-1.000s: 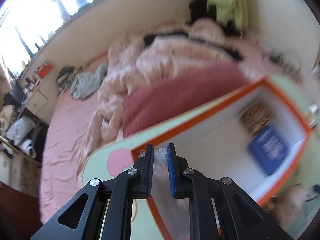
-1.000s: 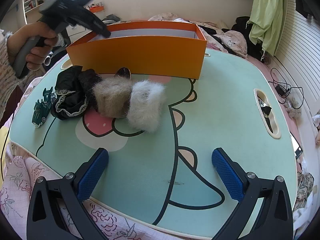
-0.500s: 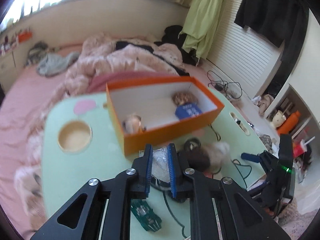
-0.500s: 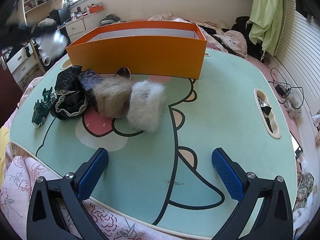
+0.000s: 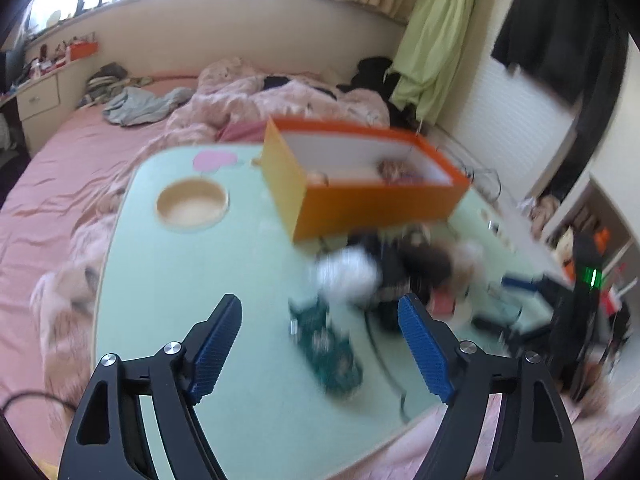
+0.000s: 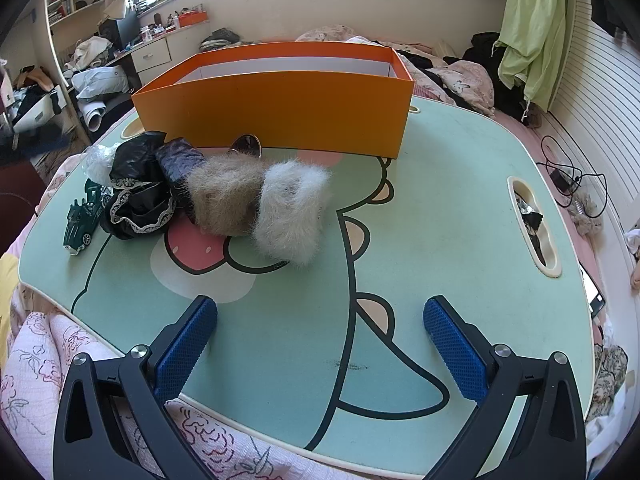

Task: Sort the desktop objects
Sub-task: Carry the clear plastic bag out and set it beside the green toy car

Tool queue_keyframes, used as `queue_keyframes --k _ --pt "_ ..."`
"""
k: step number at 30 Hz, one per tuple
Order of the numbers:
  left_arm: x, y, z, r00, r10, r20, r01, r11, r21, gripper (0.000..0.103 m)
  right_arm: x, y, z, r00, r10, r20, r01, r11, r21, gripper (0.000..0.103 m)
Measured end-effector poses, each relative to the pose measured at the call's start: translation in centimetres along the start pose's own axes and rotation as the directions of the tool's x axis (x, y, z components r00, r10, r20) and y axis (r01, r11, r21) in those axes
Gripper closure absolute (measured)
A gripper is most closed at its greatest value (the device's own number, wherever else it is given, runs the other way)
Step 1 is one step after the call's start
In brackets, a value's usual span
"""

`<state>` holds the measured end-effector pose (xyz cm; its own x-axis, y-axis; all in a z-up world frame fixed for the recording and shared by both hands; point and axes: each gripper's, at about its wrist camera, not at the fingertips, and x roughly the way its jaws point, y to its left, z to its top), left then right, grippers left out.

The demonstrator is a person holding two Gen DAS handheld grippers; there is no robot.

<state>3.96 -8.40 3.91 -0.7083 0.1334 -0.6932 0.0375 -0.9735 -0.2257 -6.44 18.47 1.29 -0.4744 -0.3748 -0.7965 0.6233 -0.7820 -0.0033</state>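
Now the left gripper is opening, nothing clamped; right gripper gapes over the smooth desk; fluffy scrunchies mid-desk.

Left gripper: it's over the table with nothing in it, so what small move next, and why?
Probably lower the left gripper, its jaws opening and empty, onto the green toy car lying between them on the table, outside the orange box.

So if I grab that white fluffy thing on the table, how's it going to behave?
The white fluffy piece looks soft with long pile, so it will probably squash between the pads. It likely weighs little and may flop. It touches the tan fluffy piece, which might drag along.
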Motion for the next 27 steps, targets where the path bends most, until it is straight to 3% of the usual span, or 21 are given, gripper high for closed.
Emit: queue_keyframes --k 4,7,9,11,16,20,27 --pt "1.0 -1.1 -2.7 1.0 0.01 0.002 -0.01 0.999 0.039 0.023 0.0 0.0 0.0 1.0 -0.001 -0.001 0.001 1.0 0.0 0.0" --pt "2.9 -2.5 -3.1 0.999 0.036 -0.041 -0.033 0.996 0.081 0.023 0.0 -0.1 0.0 1.0 -0.001 -0.001 0.001 1.0 0.0 0.0" --pt "3.4 -3.9 -3.3 0.998 0.064 -0.022 -0.061 0.99 0.128 0.022 0.0 -0.1 0.0 1.0 -0.001 -0.001 0.001 1.0 0.0 0.0" --pt "3.8 -4.9 -3.2 0.996 0.086 -0.013 -0.083 0.984 0.155 0.015 0.0 -0.1 0.0 1.0 0.0 -0.001 0.0 1.0 0.0 0.0" --pt "4.8 -6.3 -3.0 0.991 0.136 0.006 -0.134 0.971 0.198 0.007 0.0 -0.1 0.0 1.0 -0.001 -0.001 0.001 1.0 0.0 0.0" --pt "4.5 -6.1 -3.5 0.989 0.143 0.031 -0.146 0.97 0.194 0.0 0.0 -0.1 0.0 1.0 -0.001 -0.001 0.001 1.0 0.0 0.0" --pt "4.6 -5.4 -3.9 0.983 0.17 0.067 -0.179 0.971 0.16 0.0 0.1 -0.5 -0.1 1.0 -0.004 0.001 0.004 1.0 0.0 0.0"
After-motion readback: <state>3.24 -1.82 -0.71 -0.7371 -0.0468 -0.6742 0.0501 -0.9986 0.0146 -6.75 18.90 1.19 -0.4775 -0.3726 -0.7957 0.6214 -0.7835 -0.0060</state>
